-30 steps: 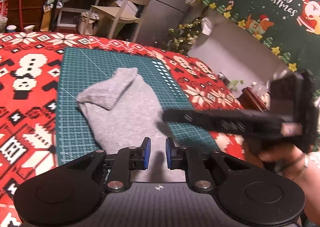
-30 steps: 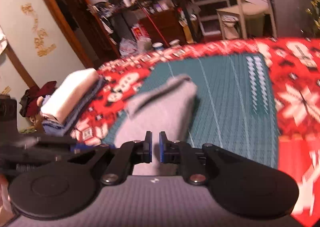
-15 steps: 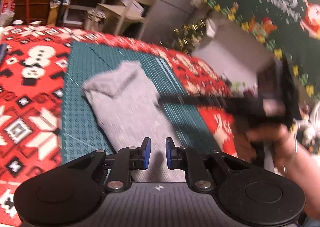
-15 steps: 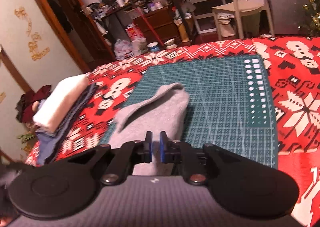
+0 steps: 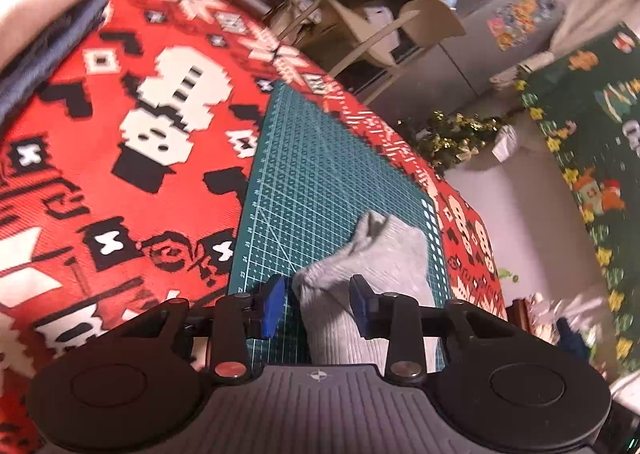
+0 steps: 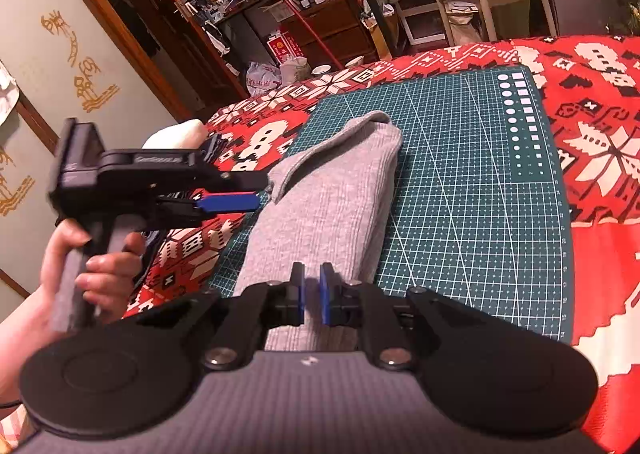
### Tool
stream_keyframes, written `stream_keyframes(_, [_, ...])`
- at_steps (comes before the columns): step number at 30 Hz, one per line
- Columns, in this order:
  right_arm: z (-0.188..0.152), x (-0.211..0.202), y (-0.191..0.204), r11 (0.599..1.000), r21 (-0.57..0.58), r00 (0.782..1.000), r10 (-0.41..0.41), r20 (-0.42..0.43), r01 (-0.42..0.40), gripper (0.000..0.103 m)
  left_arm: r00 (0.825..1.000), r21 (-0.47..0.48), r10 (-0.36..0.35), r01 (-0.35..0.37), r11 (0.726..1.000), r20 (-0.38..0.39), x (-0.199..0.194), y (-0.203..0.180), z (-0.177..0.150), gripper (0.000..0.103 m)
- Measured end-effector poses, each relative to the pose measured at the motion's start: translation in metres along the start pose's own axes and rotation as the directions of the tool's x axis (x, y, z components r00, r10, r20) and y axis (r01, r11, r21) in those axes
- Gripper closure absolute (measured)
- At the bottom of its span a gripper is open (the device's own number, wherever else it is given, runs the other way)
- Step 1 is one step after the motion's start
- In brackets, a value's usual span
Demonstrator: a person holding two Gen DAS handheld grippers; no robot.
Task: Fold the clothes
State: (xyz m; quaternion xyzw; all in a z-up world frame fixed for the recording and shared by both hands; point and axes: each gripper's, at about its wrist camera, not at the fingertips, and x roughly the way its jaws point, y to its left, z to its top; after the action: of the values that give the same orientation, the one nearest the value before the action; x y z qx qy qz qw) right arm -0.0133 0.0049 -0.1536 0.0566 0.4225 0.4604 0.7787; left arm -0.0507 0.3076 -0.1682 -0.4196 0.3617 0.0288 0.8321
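A grey ribbed knit garment (image 6: 328, 209) lies on the green cutting mat (image 6: 472, 189), folded into a long narrow strip that runs from the mat's near edge toward its far edge, closer to the mat's left edge than to its right. Its surface shows fine lengthwise ribs and looks smooth and flat along most of the strip. At the far end the fabric is doubled over, with a loose flap (image 6: 320, 149) slanting down the left side and a rounded, slightly raised corner at the top. The mat sits on a red cloth with white snowmen and snowflakes (image 6: 600, 101) that covers the table. The left gripper (image 6: 256, 191), held in a hand (image 6: 96, 266), reaches in from the left at the garment's left edge just below the flap; its jaws are opening, and in the left wrist view the blue pads (image 5: 274, 304) stand apart on either side of the flap's corner without pressing on it. The right gripper (image 6: 312, 294) sits low over the near end of the strip, its pads drawn nearly together with only a thin slit between them; whether any cloth is pinched in that slit cannot be told. A stack of folded clothes (image 5: 36, 13), white on top of blue, rests near the table's far left corner.
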Motion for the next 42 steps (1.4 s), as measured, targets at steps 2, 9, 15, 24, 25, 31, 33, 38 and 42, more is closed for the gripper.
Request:
stream_keyframes(2, [0.001,0.0,-0.002,1.0,0.01,1.0,-0.001,0.003,0.001,0.093,1.0,-0.021,-0.013,0.012,1.0,-0.005,0.004,0.004,0.003,0.076])
stream_keyframes(9, [0.002,0.005,-0.01,1.0,0.025,1.0,0.0,-0.007,0.0,0.093,0.993,-0.07,-0.109,0.106,0.992,-0.039,0.006,0.016,0.016,0.092])
stream_keyframes(15, [-0.001,0.003,-0.011,0.999,0.049,1.0,-0.001,0.001,0.001,0.092,0.993,-0.124,-0.115,0.109,0.986,-0.038,-0.002,0.025,0.016,0.072])
stream_keyframes(24, [-0.028,-0.014,-0.022,0.989,0.149,0.997,0.034,-0.062,-0.024,0.077,0.986,0.0,-0.112,0.113,0.994,-0.12,-0.035,0.006,-0.034,0.064])
stream_keyframes(25, [-0.032,-0.012,-0.023,0.987,0.158,0.996,0.041,-0.075,-0.029,0.078,0.985,0.008,-0.115,0.117,0.993,-0.131,-0.038,0.003,-0.043,0.064])
stream_keyframes(31, [-0.045,-0.004,-0.025,0.976,0.212,0.993,0.076,-0.085,-0.057,0.091,0.974,0.098,-0.086,0.108,0.989,-0.209,-0.041,-0.014,-0.084,0.064])
stream_keyframes(33, [-0.047,-0.004,-0.018,0.977,0.207,0.993,0.076,-0.094,-0.056,0.093,0.974,0.09,-0.082,0.103,0.991,-0.213,-0.041,-0.013,-0.09,0.064])
stream_keyframes(38, [-0.063,-0.003,0.006,0.979,0.186,0.985,0.107,-0.134,-0.081,0.093,0.979,0.107,-0.038,0.06,0.992,-0.2,-0.051,-0.009,-0.094,0.064])
stream_keyframes(42, [-0.076,-0.001,0.022,0.978,0.183,0.982,0.127,-0.141,-0.1,0.093,0.981,0.113,-0.033,0.055,0.992,-0.189,-0.064,-0.009,-0.093,0.064])
